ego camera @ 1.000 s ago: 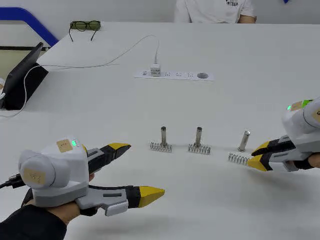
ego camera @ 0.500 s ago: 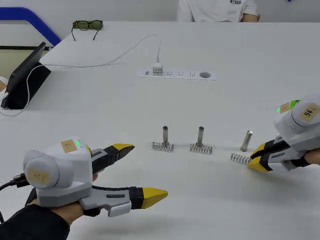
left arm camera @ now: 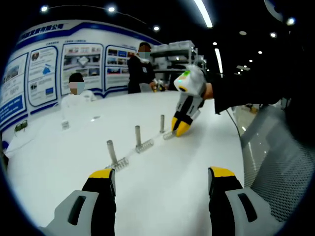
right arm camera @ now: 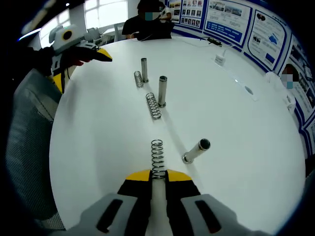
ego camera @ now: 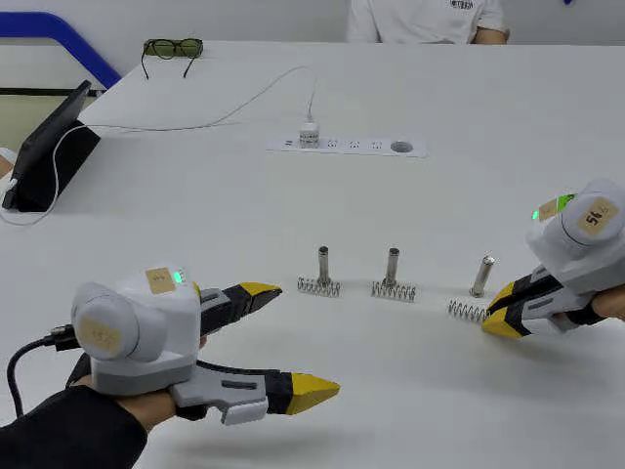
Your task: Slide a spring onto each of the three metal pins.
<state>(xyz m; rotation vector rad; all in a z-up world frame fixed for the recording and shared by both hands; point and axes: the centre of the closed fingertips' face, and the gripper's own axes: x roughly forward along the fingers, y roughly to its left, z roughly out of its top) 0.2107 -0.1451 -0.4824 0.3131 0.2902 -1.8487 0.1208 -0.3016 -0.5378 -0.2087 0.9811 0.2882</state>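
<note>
On the white table (ego camera: 293, 205), three metal pins stand in a row: left pin (ego camera: 323, 263), middle pin (ego camera: 392, 265), right pin (ego camera: 481, 275).

Springs: one lies flat at the foot of each pin, on the near side.
- Left spring (ego camera: 316, 287) touches or nearly touches its pin base.
- Middle spring (ego camera: 393, 291) lies the same way at its pin.
- Right spring (ego camera: 467, 311) lies slightly left of its pin.
- Each spring is on the table, not yet on a pin.

Right gripper (ego camera: 493, 319): jaws clenched on the end of the right spring. In the right gripper view the coil runs straight out from the yellow tips. The rest of the coil lies on the table beside the right pin.

Left gripper (ego camera: 308, 338): jaws spread wide, grasping nothing. It is at the near left, well apart from the left spring and aimed toward the row.

Farther back:
- A power strip (ego camera: 347, 147) with a white plug and cable.
- A dark tablet (ego camera: 44, 147) at the left edge.
- Glasses (ego camera: 172, 47).
- A person in a white shirt (ego camera: 425, 20) at the far side.
</note>
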